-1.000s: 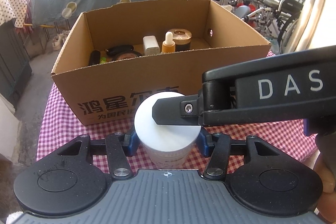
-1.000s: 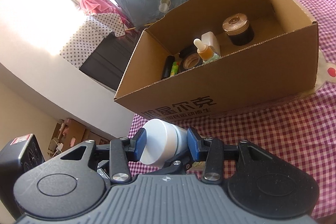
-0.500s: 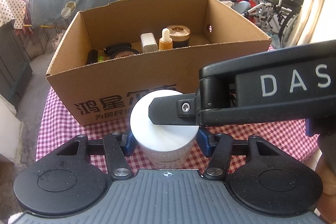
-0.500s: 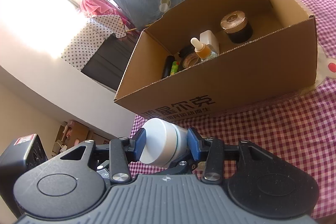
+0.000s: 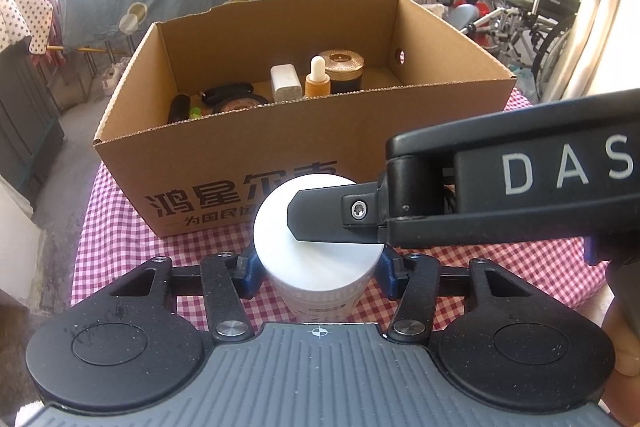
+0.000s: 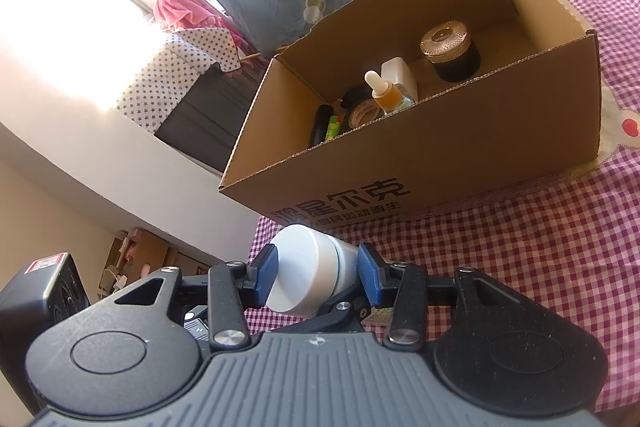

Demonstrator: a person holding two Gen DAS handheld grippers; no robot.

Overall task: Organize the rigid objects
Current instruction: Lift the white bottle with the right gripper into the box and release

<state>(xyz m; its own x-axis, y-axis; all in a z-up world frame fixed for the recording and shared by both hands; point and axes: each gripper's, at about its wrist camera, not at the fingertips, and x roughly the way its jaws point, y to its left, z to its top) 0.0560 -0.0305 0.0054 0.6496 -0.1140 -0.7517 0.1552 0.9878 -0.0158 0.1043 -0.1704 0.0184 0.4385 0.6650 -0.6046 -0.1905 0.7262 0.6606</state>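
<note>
White-lidded jar (image 5: 318, 239), lower centre of frame, is clamped at its body by the left gripper (image 5: 318, 269) and at its lid by the right gripper (image 6: 318, 277). Probably a handover or lid check; next, lift into the cardboard box (image 5: 320, 143) above.

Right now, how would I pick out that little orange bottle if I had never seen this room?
Find the open brown cardboard box on the red-checked tablecloth and look inside, toward its far wall. The small amber glass dropper bottle stands upright between a white rectangular block and a dark jar with a ribbed copper lid. Only it has a white rubber bulb on top.
</note>
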